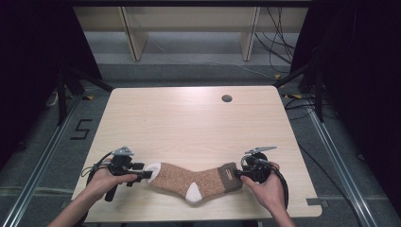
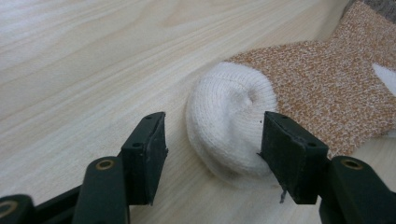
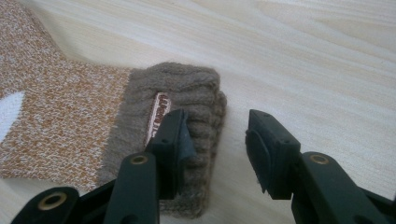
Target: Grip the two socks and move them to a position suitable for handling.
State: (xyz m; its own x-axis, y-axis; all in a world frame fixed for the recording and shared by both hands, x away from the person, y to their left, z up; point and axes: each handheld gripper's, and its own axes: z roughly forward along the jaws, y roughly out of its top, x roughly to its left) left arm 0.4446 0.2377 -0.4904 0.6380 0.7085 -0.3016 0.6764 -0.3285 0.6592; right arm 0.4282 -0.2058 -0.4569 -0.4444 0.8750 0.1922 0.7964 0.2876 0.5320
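Fuzzy knitted sock (image 1: 194,181), ribbed cuff; smooth matt table (image 1: 189,118), seemingly wood laminate.

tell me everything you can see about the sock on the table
The orange-brown speckled knit sock lies flat near the front edge of the light wooden table, white toe toward the left gripper, ribbed grey-brown cuff toward the right gripper. It has a white heel patch and a small label on the cuff. Both grippers' jaws stand open; one jaw of each touches the sock.
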